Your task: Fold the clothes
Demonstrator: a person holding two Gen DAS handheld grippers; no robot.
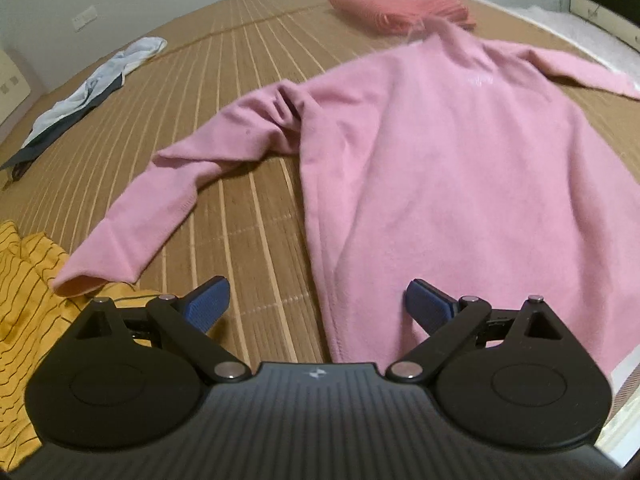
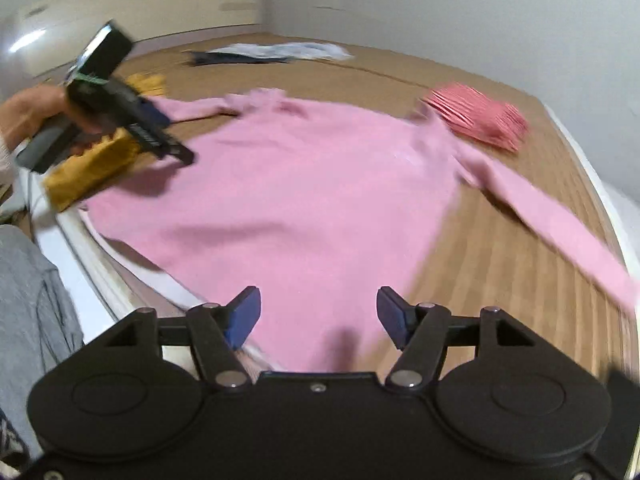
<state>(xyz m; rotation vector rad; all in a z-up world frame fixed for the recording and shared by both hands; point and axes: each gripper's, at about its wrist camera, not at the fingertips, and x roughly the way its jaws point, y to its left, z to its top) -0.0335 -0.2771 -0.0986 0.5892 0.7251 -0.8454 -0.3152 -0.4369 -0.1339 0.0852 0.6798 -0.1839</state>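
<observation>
lying flat across a slatted bamboo mat (image 1: 248, 92), a pink long-sleeved sweater (image 1: 432, 168) fills most of both wrist views — its body spread out, collar at the far end toward 12 o'clock, hem nearest the cameras; in the left wrist view one sleeve (image 1: 160, 196) bends out toward 8 o'clock, its cuff resting on a yellow striped garment (image 1: 24, 304) at 9 o'clock; the other sleeve runs off toward 2 o'clock; a folded coral-pink knit (image 1: 400, 4) sits just beyond the collar at 12 o'clock, and a white and dark garment (image 1: 80, 108) lies well apart at 10 o'clock; the left gripper (image 1: 316, 306) hangs over the sweater's hem edge with its blue pads (image 1: 208, 306) spread wide, nothing between them but mat and fabric edge below; in the right wrist view the right gripper (image 2: 318, 316) is above the hem too, jaws apart — no cloth pinched, one blue pad (image 2: 244, 314) at 7 o'clock of the gap; the picture is blurred; at 10 o'clock a hand (image 2: 36, 116) holds the left gripper over the sweater's far side, beside the yellow garment; a grey-clad leg (image 2: 36, 304) shows at 8 o'clock by the bed's edge.
</observation>
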